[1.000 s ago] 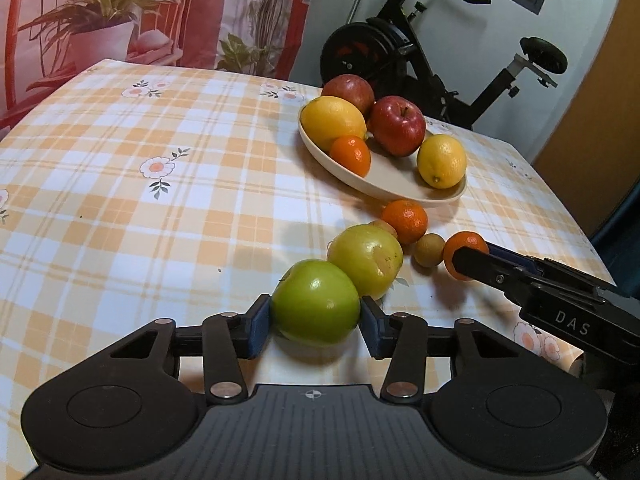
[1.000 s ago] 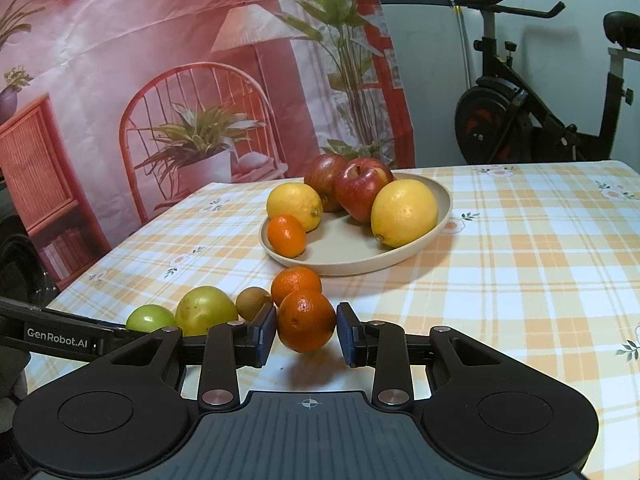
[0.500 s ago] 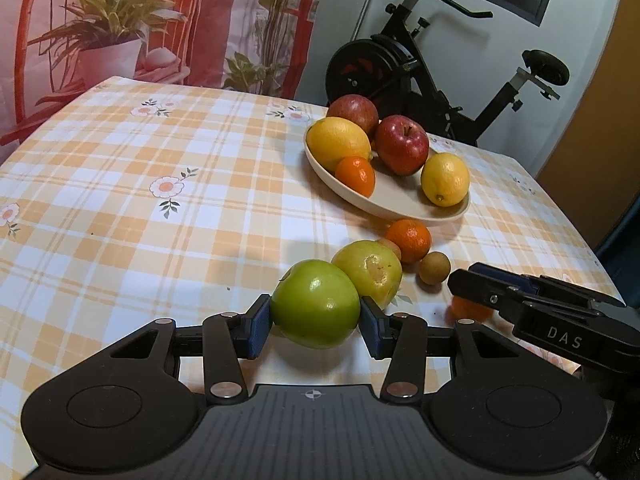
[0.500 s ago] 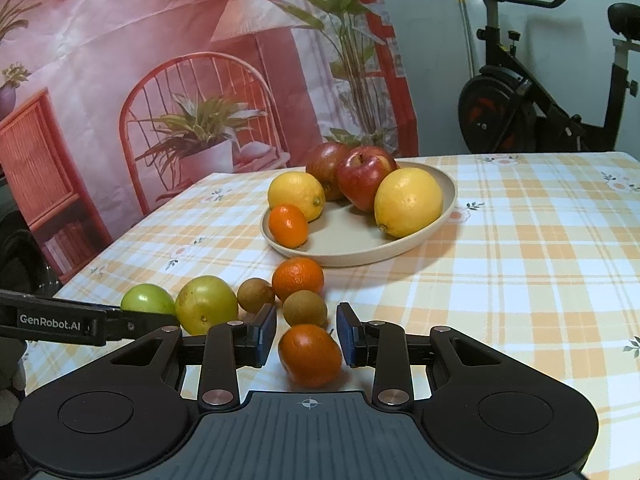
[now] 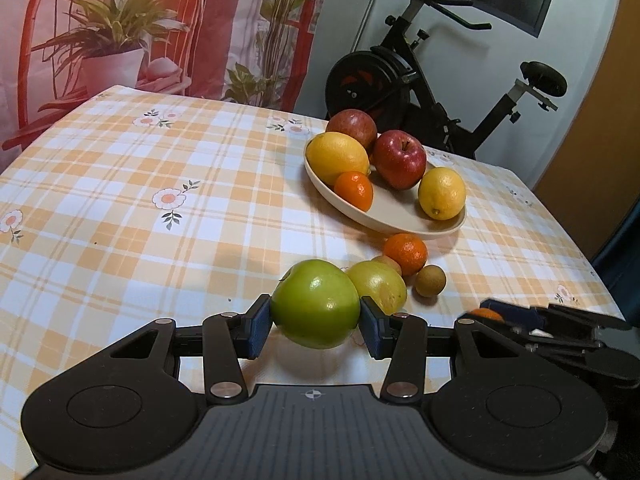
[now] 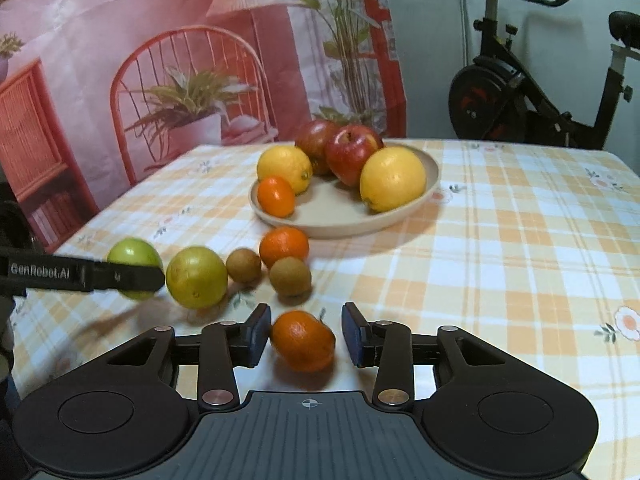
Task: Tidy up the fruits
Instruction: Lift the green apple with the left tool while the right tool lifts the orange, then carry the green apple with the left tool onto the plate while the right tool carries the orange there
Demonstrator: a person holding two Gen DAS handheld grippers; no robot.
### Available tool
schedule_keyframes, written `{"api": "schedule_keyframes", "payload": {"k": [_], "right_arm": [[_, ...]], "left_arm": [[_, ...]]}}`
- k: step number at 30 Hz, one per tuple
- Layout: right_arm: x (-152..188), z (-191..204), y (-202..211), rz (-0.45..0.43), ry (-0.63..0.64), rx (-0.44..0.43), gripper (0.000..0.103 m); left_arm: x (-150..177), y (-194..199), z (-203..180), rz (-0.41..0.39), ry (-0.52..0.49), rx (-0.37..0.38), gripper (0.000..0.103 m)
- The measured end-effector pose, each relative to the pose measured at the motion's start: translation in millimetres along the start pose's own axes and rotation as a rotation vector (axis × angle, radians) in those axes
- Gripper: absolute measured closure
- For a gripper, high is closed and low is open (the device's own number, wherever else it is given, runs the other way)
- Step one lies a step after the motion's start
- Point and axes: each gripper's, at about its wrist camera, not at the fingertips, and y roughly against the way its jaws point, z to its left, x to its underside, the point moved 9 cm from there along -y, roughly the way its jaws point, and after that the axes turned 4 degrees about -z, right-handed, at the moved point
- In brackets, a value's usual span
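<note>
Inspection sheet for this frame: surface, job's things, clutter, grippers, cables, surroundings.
Surface: table under an orange plaid tablecloth.
Job's things: beige plate holding two red apples, two lemons and a small orange; beside it on the cloth a yellow-green apple, two brown fruits and an orange.
Clutter: nothing seen.
Grippers: left gripper shut on green apple; right gripper opening, mandarin between its jaws on the cloth.
Cables: nothing seen.
Surroundings: exercise bike, printed backdrop.
</note>
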Motion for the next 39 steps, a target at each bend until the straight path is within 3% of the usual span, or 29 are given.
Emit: {"api": "schedule_keyframes", "payload": {"k": [23, 32, 39], "right_arm": [[13, 3, 16, 0.079, -0.002, -0.035, 0.068], [12, 4, 20, 0.069, -0.016, -0.052, 0.071], [-5, 5, 30, 0.009, -0.010, -0.051, 0.071]], "left_arm": [[-4, 6, -1, -0.029, 0.010, 0.014, 0.054], [-6, 9, -3, -0.040, 0.002, 0.018, 0.054], [-20, 18, -9, -0.080, -0.028, 0.007, 0.054]]}}
